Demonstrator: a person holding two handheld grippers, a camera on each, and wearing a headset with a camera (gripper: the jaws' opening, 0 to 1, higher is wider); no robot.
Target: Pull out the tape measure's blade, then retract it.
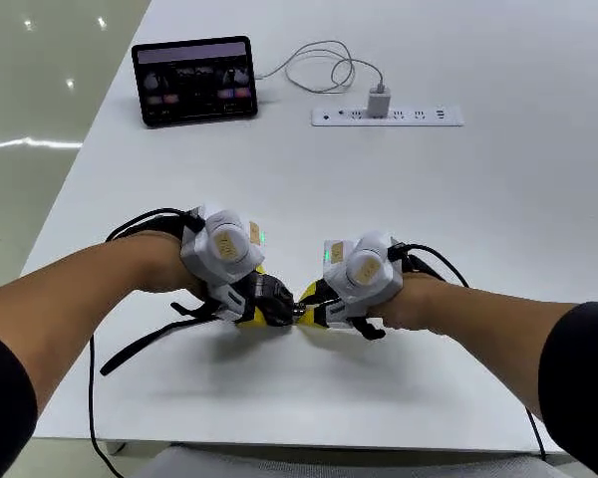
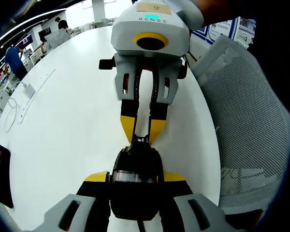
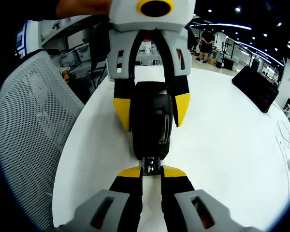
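Observation:
A black tape measure (image 1: pixel 270 298) sits just above the white table (image 1: pixel 429 199) near its front edge. My left gripper (image 1: pixel 263 311) is shut on its case, the yellow pads (image 2: pixel 97 177) pressing both sides of the tape measure (image 2: pixel 135 183). My right gripper (image 1: pixel 310 315) faces it from the right, shut on the blade's end hook (image 3: pixel 150 166) right at the case mouth. The blade is almost fully inside the tape measure (image 3: pixel 152 118). In the left gripper view the right gripper (image 2: pixel 142 130) comes in from above, pinching the end hook (image 2: pixel 141 140).
A dark tablet (image 1: pixel 194 80) stands at the back left. A white power strip (image 1: pixel 387 117) with a charger (image 1: pixel 379 101) and a looped cable (image 1: pixel 324 68) lies at the back. A grey mesh chair (image 2: pixel 246 145) stands by the table's near edge.

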